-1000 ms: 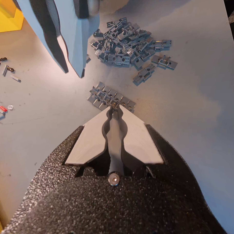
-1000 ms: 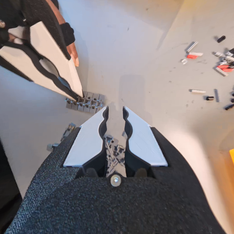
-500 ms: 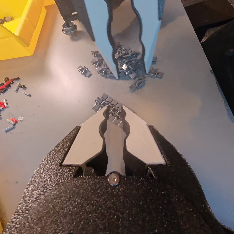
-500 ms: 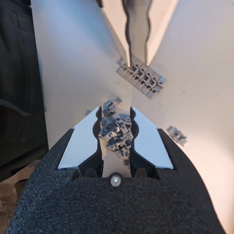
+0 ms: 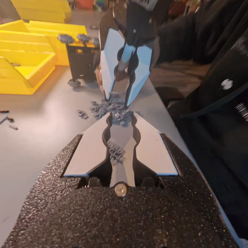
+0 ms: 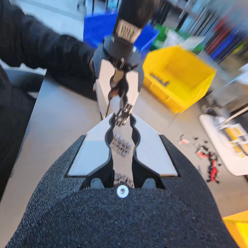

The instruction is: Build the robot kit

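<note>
Though smeared in places, shows the left gripper [image 5: 121,115] spread wide and holding nothing, poised above the grey table [image 5: 40,134]. Directly beneath its gap, lying flat on the table, finds a short assembled strip of grey links [image 5: 115,153]. Just beyond its fingertips, finds a loose pile of grey links [image 5: 111,110], with one stray link [image 5: 81,114] a little to the left of it.

Facing it from across the pile, shows the right gripper [image 6: 122,115] pinched on a single grey link [image 6: 124,111] — held tilted at the very tips, clear of the table. Below that link, through the gap, shows the same strip on the table again. From the left wrist view, places those tips over the far side of the pile; cannot tell whether touching it.

Around the work: yellow bins [image 5: 26,67] at the table's far left, a black block on small wheels [image 5: 80,63] near them, another yellow bin [image 6: 178,80] behind the left gripper, and small red and black parts [image 6: 210,158] scattered well apart from the links. Behind the left gripper, shows a black sleeve [image 6: 47,51].
</note>
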The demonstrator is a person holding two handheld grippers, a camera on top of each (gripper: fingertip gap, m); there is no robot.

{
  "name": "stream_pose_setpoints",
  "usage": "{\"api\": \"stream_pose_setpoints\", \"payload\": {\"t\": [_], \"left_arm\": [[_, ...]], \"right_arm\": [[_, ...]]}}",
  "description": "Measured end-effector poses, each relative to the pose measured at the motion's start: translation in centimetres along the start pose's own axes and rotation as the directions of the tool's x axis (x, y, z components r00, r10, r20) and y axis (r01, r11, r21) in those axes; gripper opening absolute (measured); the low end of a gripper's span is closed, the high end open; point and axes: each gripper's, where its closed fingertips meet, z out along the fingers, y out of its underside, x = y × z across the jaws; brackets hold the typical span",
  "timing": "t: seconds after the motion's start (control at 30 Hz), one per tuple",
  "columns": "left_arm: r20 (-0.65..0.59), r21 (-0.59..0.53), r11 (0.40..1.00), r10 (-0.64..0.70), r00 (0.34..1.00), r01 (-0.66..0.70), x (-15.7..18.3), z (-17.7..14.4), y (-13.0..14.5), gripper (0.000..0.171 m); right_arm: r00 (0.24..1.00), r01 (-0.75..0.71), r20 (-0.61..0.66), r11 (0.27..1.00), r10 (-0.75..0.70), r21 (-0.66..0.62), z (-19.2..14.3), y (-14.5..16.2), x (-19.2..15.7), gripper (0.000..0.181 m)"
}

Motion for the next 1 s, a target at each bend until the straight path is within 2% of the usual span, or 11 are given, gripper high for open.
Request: {"api": "stream_pose_setpoints", "payload": {"t": [0.17, 0.27, 0.37, 0.47, 0.6, 0.7, 0.73, 0.8, 0.83, 0.9, 1.0], "left_arm": [[-0.232, 0.308, 0.92, -0.176, 0.957, 0.244, 1.6, -2.1, -5.1, 0.027], [-0.387, 0.349, 0.835, -0.286, 0.877, 0.426, 1.6, -3.1, -6.1, 0.035], [-0.461, 0.326, 0.803, -0.325, 0.826, 0.498, 1.9, -3.1, -6.2, 0.039], [-0.464, 0.31, 0.817, -0.317, 0.827, 0.487, 2.3, -3.0, -6.1, 0.027], [-0.285, 0.298, 0.893, -0.254, 0.924, 0.337, 1.2, -2.4, -5.1, 0.027], [-0.053, 0.231, 0.96, -0.151, 0.987, 0.159, -0.6, -2.2, -3.8, 0.027], [0.03, 0.193, 0.976, -0.108, 0.994, 0.1, -1.4, -2.3, -3.2, 0.013], [0.179, 0.09, 0.996, -0.009, 0.984, -0.007, -2.8, -2.2, -2.0, 0.013], [0.223, 0.034, 0.998, 0.046, 0.974, -0.054, -3.1, -2.0, -1.5, 0.013], [0.291, -0.08, 0.986, 0.163, 0.943, -0.146, -3.6, -1.3, -0.4, 0.013], [0.367, -0.244, 0.919, 0.383, 0.848, -0.309, -4.2, -0.8, 0.6, 0.013]], "right_arm": [[0.957, 0.22, -0.236, 0.954, -0.171, 0.202, -0.8, -3.9, 0.4, 0.021], [0.893, 0.368, -0.347, 0.91, -0.287, 0.193, -1.0, -5.1, 0.1, 0.021], [0.819, 0.489, -0.415, 0.86, -0.396, 0.144, -0.9, -5.7, -0.3, 0.021], [0.748, 0.578, -0.454, 0.812, -0.484, 0.086, -0.9, -6.0, -0.4, 0.021], [0.709, 0.613, -0.455, 0.79, -0.538, 0.021, -0.9, -4.9, -0.1, 0.021], [0.815, 0.5, -0.352, 0.866, -0.461, 0.025, -0.6, -2.8, 0.0, 0.029], [0.873, 0.421, -0.29, 0.906, -0.393, 0.042, -0.6, -2.0, -0.2, 0.03], [0.984, 0.144, -0.112, 0.988, -0.138, 0.047, -0.6, -0.5, -0.6, 0.034], [0.999, -0.024, -0.023, 0.999, 0.025, 0.044, -0.7, -0.1, -0.8, 0.034], [0.958, -0.271, 0.085, 0.962, 0.273, -0.033, -0.6, 1.2, -0.7, 0.039], [0.861, -0.469, 0.184, 0.88, 0.474, -0.072, -0.3, 1.9, -0.8, 0.042]]}}
